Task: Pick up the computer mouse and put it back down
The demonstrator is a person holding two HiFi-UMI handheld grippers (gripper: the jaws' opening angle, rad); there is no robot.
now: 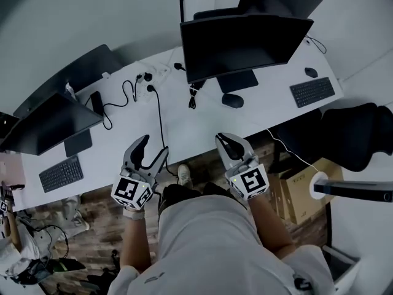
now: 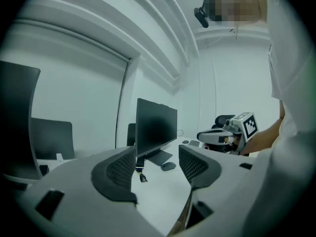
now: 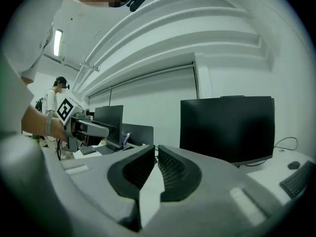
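A dark computer mouse [image 1: 232, 101] lies on the white desk [image 1: 190, 128] just in front of the central monitor's stand; in the left gripper view the mouse [image 2: 168, 166] shows between the jaws, far off. My left gripper [image 1: 153, 149] hovers at the desk's near edge, open and empty [image 2: 157, 154]. My right gripper [image 1: 229, 145] is level with it to the right, also short of the mouse, its jaws shut with nothing between them [image 3: 155, 149]. Both point toward the desk.
The central monitor [image 1: 242, 45] stands behind the mouse. A second mouse [image 1: 311, 72] and keyboard [image 1: 312, 91] lie at the right, another monitor [image 1: 49, 125] and keyboard [image 1: 61, 173] at the left. Cables [image 1: 156, 103] cross the desk. A black chair [image 1: 359, 134] and a cardboard box [image 1: 295, 189] stand lower right.
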